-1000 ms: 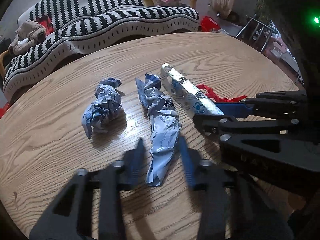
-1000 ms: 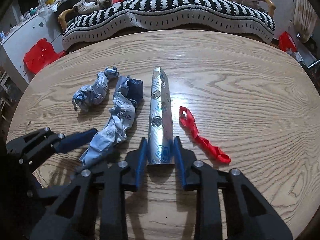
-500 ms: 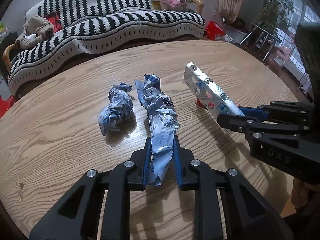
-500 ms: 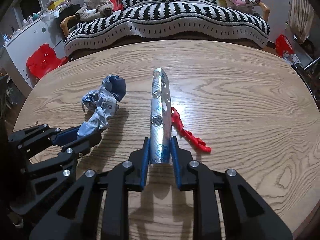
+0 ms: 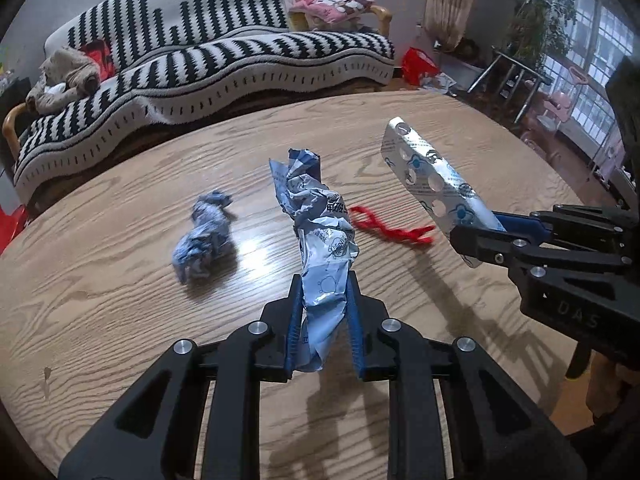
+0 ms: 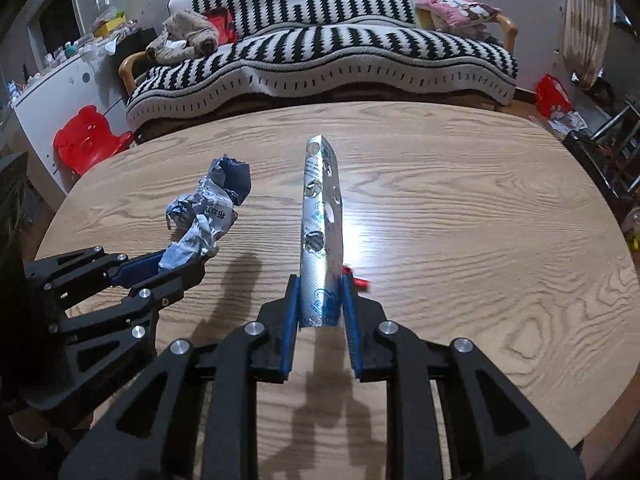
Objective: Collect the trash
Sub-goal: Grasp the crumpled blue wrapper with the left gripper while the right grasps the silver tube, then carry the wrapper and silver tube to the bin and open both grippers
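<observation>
My left gripper (image 5: pixel 323 304) is shut on a long crumpled blue-and-white wrapper (image 5: pixel 318 236) and holds it above the round wooden table (image 5: pixel 100 300). It also shows in the right wrist view (image 6: pixel 204 216). My right gripper (image 6: pixel 320 300) is shut on a silver blister pack (image 6: pixel 322 224) with punched holes, lifted off the table; it also shows in the left wrist view (image 5: pixel 432 184). A small crumpled blue wrapper (image 5: pixel 206 236) and a red strip (image 5: pixel 394 230) lie on the table. The red strip (image 6: pixel 358 278) is mostly hidden behind the right fingers.
A black-and-white striped sofa (image 6: pixel 320 52) stands behind the table with a plush toy (image 6: pixel 184 38) and a pink cushion (image 6: pixel 456 6). A red plastic stool (image 6: pixel 86 142) sits at far left. Metal chairs (image 5: pixel 520 84) stand at right.
Both grippers closed on their items and lifted them off the table: the left with the long wrapper, the right with the blister pack. The red strip is left lying on the table.
</observation>
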Demonstrator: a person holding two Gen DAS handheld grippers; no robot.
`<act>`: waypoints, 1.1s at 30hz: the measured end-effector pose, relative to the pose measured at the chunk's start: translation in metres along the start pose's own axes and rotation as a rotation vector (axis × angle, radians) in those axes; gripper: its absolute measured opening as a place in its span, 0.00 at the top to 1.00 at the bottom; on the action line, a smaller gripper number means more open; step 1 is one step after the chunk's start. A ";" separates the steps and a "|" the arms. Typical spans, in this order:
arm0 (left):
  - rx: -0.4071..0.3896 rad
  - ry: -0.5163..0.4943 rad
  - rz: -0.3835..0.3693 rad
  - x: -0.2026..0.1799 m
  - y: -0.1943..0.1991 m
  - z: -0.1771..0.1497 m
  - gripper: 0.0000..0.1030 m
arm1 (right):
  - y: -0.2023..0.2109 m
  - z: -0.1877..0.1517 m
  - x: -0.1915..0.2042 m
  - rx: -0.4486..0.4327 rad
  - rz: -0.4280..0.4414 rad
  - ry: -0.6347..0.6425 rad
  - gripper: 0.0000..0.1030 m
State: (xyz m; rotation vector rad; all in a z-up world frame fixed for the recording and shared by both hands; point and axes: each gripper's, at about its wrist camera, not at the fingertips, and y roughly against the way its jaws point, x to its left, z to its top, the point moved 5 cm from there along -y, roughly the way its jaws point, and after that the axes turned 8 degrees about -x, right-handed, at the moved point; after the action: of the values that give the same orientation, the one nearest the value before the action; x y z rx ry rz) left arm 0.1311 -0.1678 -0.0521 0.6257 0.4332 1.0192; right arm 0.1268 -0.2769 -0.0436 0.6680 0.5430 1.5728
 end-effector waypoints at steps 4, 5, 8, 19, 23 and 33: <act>-0.014 -0.020 -0.029 -0.025 0.006 0.008 0.81 | 0.028 -0.006 -0.024 -0.031 -0.018 -0.026 0.79; -0.017 -0.025 -0.038 -0.031 0.007 0.010 0.81 | 0.035 -0.008 -0.030 -0.038 -0.022 -0.035 0.79; -0.032 -0.038 -0.076 -0.057 0.013 0.016 0.81 | 0.059 -0.017 -0.054 -0.058 -0.036 -0.067 0.79; -0.051 -0.166 -0.273 -0.197 0.027 0.014 0.81 | 0.147 -0.082 -0.167 -0.097 -0.206 -0.202 0.79; -0.040 -0.226 -0.350 -0.254 0.029 0.001 0.81 | 0.183 -0.119 -0.217 -0.099 -0.291 -0.287 0.79; 0.026 -0.345 -0.555 -0.381 0.027 -0.050 0.80 | 0.259 -0.205 -0.308 -0.098 -0.446 -0.507 0.79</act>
State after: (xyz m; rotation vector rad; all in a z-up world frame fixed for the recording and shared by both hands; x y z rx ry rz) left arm -0.0934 -0.4806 -0.0532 0.6424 0.2892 0.3685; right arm -0.1857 -0.6031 -0.0445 0.7756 0.2103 0.9577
